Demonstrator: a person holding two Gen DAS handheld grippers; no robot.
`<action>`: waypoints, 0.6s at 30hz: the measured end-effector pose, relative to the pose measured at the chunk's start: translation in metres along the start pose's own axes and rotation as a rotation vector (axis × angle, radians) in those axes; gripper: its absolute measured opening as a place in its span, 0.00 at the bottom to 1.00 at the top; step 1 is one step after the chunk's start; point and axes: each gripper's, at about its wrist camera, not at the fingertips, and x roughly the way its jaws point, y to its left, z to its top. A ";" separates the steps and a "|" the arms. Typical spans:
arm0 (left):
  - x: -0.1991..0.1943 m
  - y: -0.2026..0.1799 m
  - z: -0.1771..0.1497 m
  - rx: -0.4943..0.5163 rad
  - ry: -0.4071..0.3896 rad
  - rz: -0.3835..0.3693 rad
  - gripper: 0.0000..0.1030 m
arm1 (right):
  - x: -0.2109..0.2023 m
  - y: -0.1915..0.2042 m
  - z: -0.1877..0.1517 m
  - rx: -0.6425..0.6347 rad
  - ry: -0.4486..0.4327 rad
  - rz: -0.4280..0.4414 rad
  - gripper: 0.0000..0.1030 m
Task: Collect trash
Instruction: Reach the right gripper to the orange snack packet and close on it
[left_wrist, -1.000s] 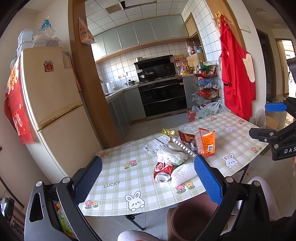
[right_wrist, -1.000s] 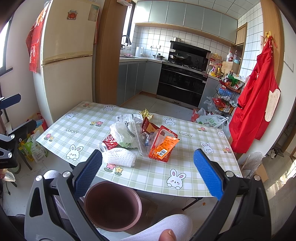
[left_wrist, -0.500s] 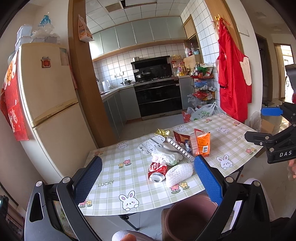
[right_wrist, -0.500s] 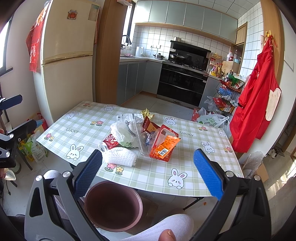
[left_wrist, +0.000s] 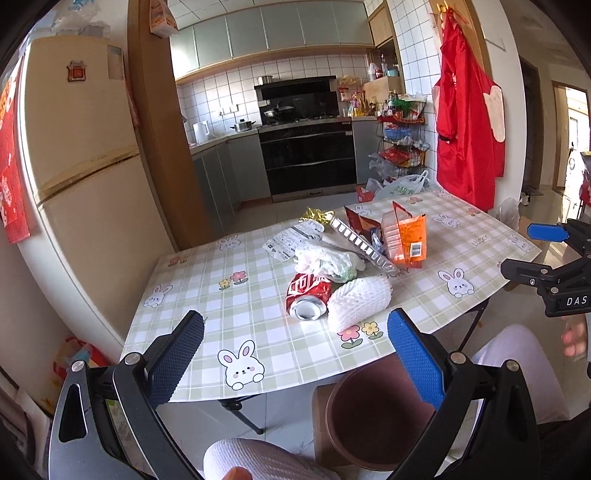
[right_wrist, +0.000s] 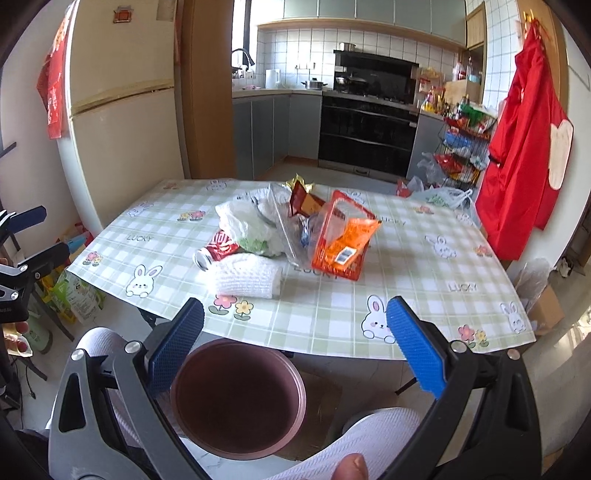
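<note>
Jaws stand wide and empty on both the left gripper and right gripper. Since a second ago the left view has drawn nearer the bench; crushed can and foam sleeve lie at twelve o'clock, bin below. Collecting seems about to start.

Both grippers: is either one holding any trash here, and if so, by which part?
Nothing is held. The left gripper and the right gripper are both open and empty, short of the trash pile on the table.
</note>
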 end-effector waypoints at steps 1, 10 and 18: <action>0.007 0.000 -0.003 0.003 0.008 -0.008 0.95 | 0.006 -0.003 -0.004 0.007 0.001 0.005 0.95; 0.072 -0.017 -0.011 0.015 0.069 -0.098 0.95 | 0.060 -0.020 -0.016 0.016 0.093 -0.012 0.95; 0.112 -0.036 -0.007 0.019 0.089 -0.147 0.95 | 0.096 -0.052 -0.016 0.058 0.161 -0.001 0.94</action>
